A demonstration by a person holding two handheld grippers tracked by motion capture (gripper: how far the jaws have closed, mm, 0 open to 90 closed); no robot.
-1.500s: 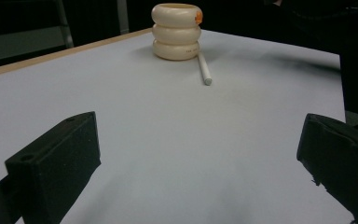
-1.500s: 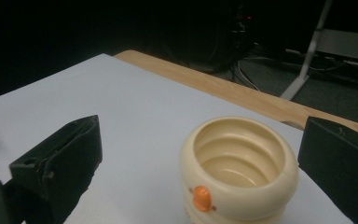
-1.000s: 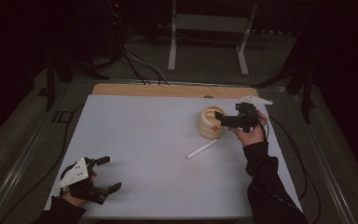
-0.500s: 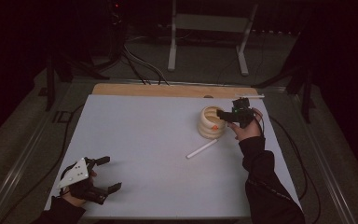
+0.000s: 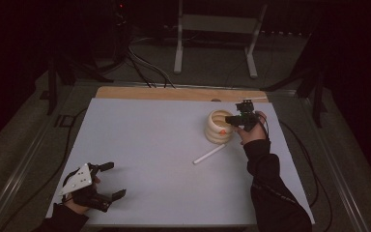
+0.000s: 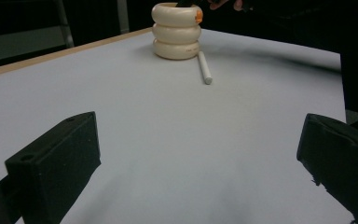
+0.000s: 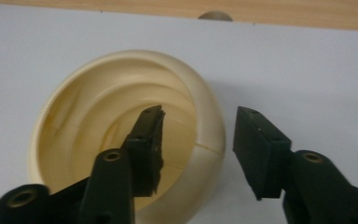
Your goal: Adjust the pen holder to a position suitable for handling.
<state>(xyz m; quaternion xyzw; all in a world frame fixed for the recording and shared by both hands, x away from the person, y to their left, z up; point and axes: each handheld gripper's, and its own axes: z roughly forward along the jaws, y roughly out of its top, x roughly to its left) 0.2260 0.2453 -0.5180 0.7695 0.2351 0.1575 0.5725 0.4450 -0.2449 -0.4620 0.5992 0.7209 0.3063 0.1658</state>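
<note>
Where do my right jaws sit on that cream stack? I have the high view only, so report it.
Observer: The right gripper straddles the ring stack's wall, one jaw inside the hollow and one outside. The jaws have just been closing, and a gap shows at the outer pad.
Operator: Count the rings.
Observer: Three in the left gripper view, with an orange mark on the top one.
Operator: Check the left jaws.
Observer: The left gripper is open, with nothing between its jaws.

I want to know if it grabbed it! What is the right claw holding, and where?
Nothing yet: the right gripper straddles the ring stack's top rim, jaws just closing, pads not pressing.
</note>
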